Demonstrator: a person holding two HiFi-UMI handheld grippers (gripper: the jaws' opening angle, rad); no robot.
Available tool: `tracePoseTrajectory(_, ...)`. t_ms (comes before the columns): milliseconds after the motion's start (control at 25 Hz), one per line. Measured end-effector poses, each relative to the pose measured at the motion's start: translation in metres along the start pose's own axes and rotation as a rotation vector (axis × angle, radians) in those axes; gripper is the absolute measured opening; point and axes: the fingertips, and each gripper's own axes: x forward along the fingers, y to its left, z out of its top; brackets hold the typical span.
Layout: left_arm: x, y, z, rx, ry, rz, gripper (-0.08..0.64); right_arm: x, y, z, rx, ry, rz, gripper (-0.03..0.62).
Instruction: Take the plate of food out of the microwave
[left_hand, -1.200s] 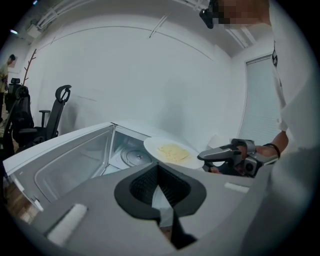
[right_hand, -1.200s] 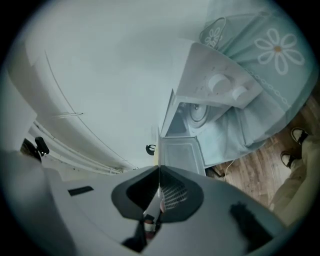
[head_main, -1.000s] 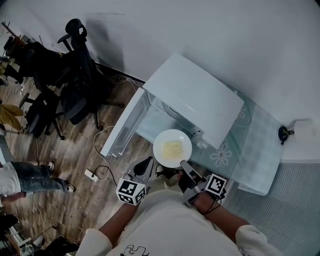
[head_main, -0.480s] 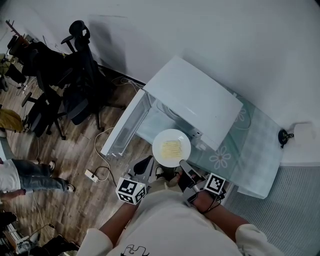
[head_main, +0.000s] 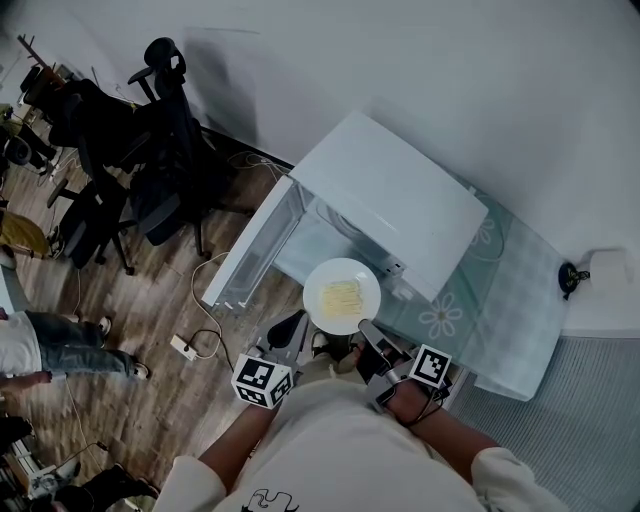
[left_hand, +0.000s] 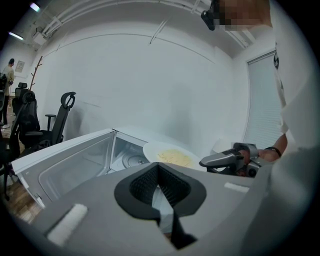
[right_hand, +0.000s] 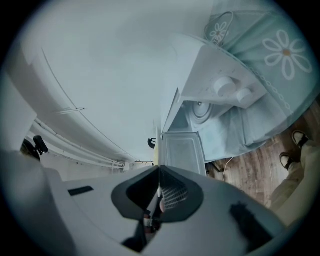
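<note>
A white plate (head_main: 341, 295) with yellow food hangs in the air just in front of the white microwave (head_main: 395, 195), whose door (head_main: 250, 250) stands swung open to the left. My right gripper (head_main: 366, 328) is shut on the plate's near rim, and in its own view the plate (right_hand: 159, 145) shows edge-on between the pads. My left gripper (head_main: 291, 334) hovers lower left of the plate, shut and holding nothing. The left gripper view looks over the closed jaws at the plate (left_hand: 172, 156), the open cavity (left_hand: 127, 159) and the right gripper (left_hand: 226, 160).
The microwave sits on a table with a pale flowered cloth (head_main: 500, 290). Black office chairs (head_main: 150, 170) crowd the wooden floor at left, where a power strip with cable (head_main: 185, 348) lies. A person's legs (head_main: 45, 352) show at the far left. A small dark object (head_main: 568, 278) sits at right.
The plate has drifted very slightly left in the right gripper's grip. Both grippers otherwise hold their places.
</note>
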Motion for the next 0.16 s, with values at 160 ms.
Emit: tracePoseTrajectory(160, 0.0015, 0.0003, 0.0013, 0.005, -0.003, 0.002, 0.002, 0.0024, 0.0014, 0.0021, -0.012, 0.002, 0.011, 0.018)
